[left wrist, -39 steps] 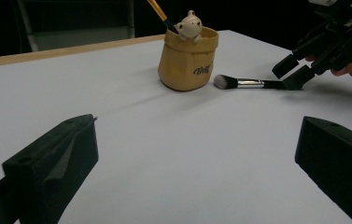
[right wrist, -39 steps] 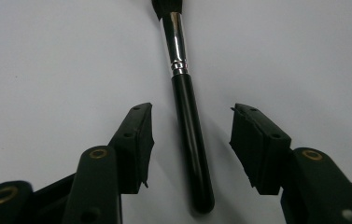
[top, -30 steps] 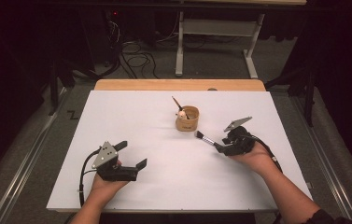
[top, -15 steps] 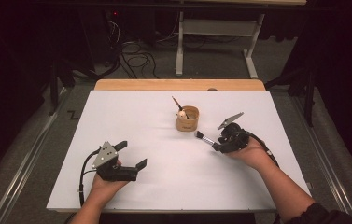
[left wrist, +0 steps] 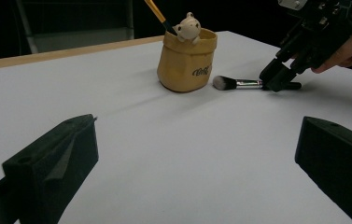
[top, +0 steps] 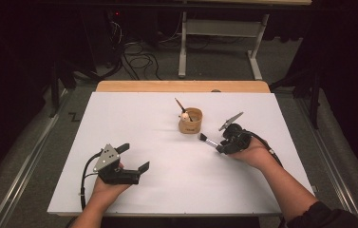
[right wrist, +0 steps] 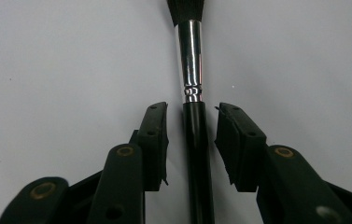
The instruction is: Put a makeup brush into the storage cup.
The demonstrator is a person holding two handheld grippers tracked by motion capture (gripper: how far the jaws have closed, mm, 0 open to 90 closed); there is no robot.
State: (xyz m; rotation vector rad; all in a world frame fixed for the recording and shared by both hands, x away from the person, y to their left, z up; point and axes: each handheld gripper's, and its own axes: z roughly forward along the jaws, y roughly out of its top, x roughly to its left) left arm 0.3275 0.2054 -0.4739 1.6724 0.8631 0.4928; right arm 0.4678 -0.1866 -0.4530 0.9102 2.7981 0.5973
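Note:
A makeup brush (top: 208, 139) with a black handle, silver ferrule and dark bristles lies flat on the white table, right of a tan cup (top: 190, 121). My right gripper (top: 219, 146) is low over its handle. In the right gripper view the handle (right wrist: 197, 140) runs between the two pads with a slim gap on each side, so my right gripper (right wrist: 191, 112) is open; its jaws have just been closing. My left gripper (top: 135, 156) rests open at the front left, with nothing between its jaws. From the left gripper view (left wrist: 194, 140) I see the cup (left wrist: 186, 58), brush (left wrist: 236, 83) and right gripper (left wrist: 281, 81).
The cup holds a thin paintbrush (top: 180, 105) leaning back-left and a small bear figure (left wrist: 187, 28) on its rim. A white sheet (top: 167, 190) covers the table, with a wooden strip (top: 181, 86) along the far edge. Dark floor, cables and a desk frame lie beyond.
My right gripper has shifted slightly left along the brush handle and tipped lower. The brush, cup and left gripper have kept still.

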